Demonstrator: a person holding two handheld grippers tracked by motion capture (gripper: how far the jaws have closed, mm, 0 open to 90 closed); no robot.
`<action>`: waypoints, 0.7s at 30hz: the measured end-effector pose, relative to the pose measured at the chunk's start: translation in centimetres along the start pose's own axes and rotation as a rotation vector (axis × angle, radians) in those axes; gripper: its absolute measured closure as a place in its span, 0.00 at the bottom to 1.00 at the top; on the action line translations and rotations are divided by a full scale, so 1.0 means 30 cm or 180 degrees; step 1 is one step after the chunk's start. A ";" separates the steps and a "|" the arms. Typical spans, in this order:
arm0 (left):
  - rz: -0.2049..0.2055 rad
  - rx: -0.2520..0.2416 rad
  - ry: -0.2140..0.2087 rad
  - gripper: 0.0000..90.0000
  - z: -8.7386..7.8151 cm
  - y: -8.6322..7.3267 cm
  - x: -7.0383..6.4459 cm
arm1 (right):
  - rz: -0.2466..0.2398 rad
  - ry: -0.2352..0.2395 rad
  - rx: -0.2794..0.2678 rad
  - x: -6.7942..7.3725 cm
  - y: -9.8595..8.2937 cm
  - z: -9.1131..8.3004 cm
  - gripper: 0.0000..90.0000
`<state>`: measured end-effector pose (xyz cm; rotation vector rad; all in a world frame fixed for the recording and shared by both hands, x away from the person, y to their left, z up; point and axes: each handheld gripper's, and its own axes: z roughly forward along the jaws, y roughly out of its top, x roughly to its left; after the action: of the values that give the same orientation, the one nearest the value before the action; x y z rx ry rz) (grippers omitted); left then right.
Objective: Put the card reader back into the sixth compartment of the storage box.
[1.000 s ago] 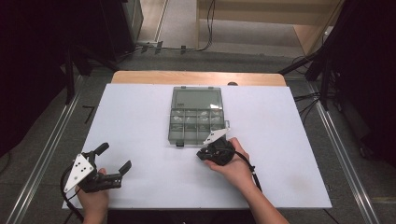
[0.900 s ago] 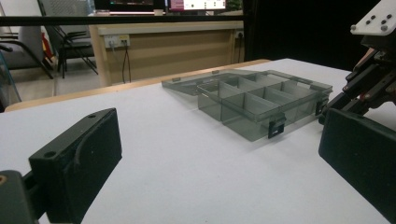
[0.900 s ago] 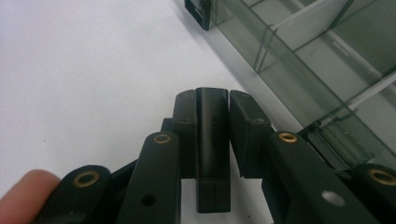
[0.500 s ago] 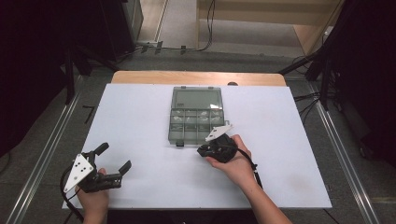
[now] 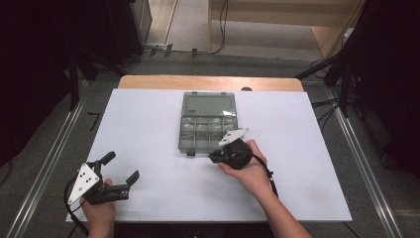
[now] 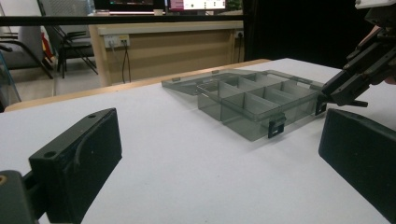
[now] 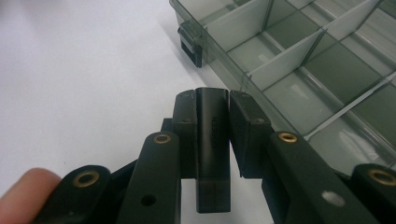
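The box (image 5: 206, 124) lies open on the white bench (image 5: 148, 114), toward its far middle, lid flat behind the tray. It is smoky clear plastic, rectangular, with thin walls that split the tray into small square cells; two dark latches (image 6: 276, 127) sit on its near edge.

The right hand (image 5: 250, 168) reaches in just at the near right corner of the box, wrist low over the bench, forearm running back toward the near edge. Its gripper (image 5: 216, 156) points left along the box's near wall. In the right gripper view its fingers (image 7: 184, 122) are closed on a small dark clip (image 7: 213, 140), a flat, matt black plastic piece with faint raised lettering, held upright between the pads, just in front of the tray's wall.

The left hand (image 5: 101, 210) rests well to the near left of the box, at the bench's near edge, palm wrapped round the handle. Its gripper (image 5: 121, 167) points toward the box with its fingers (image 6: 77, 161) spread wide and nothing between them; they are blocky, matt black pads. A grey three-cornered plate (image 5: 83, 181) sits on top.
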<state>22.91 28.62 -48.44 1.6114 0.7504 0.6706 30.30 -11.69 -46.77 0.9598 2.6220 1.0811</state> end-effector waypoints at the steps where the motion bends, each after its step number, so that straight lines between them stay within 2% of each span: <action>1: 0.0001 -0.0001 -0.0002 0.00 0.000 0.000 0.000 | 0.0004 0.0000 -0.0010 -0.001 0.002 -0.001 0.79; 21: -0.0003 -0.0002 -0.0010 0.00 0.000 0.000 0.000 | -0.0010 0.0028 -0.0059 -0.011 0.043 -0.016 0.79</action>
<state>22.92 28.62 -48.43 1.6110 0.7484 0.6674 31.04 -11.47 -45.56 0.9488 2.6149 1.1092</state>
